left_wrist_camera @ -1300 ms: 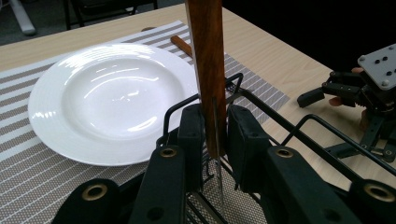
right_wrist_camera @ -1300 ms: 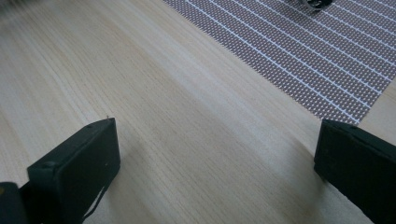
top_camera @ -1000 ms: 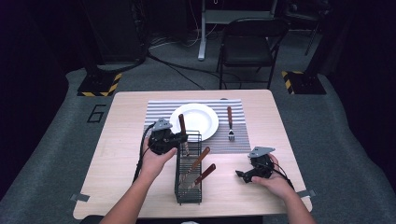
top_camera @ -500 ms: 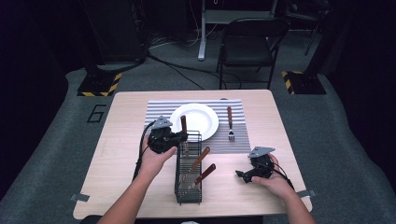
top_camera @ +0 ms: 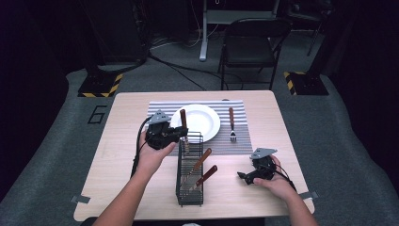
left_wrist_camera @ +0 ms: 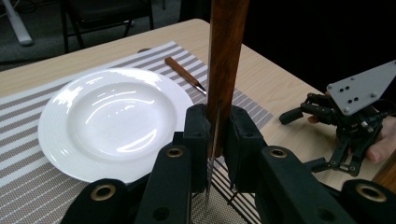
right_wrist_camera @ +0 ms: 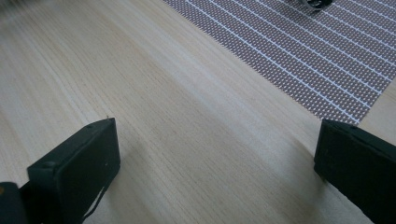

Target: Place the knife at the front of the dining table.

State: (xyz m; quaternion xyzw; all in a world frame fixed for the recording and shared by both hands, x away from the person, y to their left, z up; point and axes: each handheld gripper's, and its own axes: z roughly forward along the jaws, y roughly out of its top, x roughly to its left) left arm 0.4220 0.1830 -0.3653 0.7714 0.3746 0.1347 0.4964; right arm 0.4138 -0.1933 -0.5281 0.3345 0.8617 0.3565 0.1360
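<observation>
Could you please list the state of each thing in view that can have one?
Left tongs: shut on the wooden-handled utensil, held upright.
Wooden-handled utensil: upright, above the caddy's far end.
Right tongs: open, holding nothing, low over the table.
Plate: empty, on the striped placemat.
Fork: lying flat on the placemat, right of the plate.
Wire caddy: upright, holding two leaning wooden-handled utensils.

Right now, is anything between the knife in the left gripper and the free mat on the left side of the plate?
Nothing visible blocks it. The left gripper holds the knife upright above the caddy's far end, beside the plate. The mat left of the plate is bare; the gripper itself hangs over part of it.
</observation>
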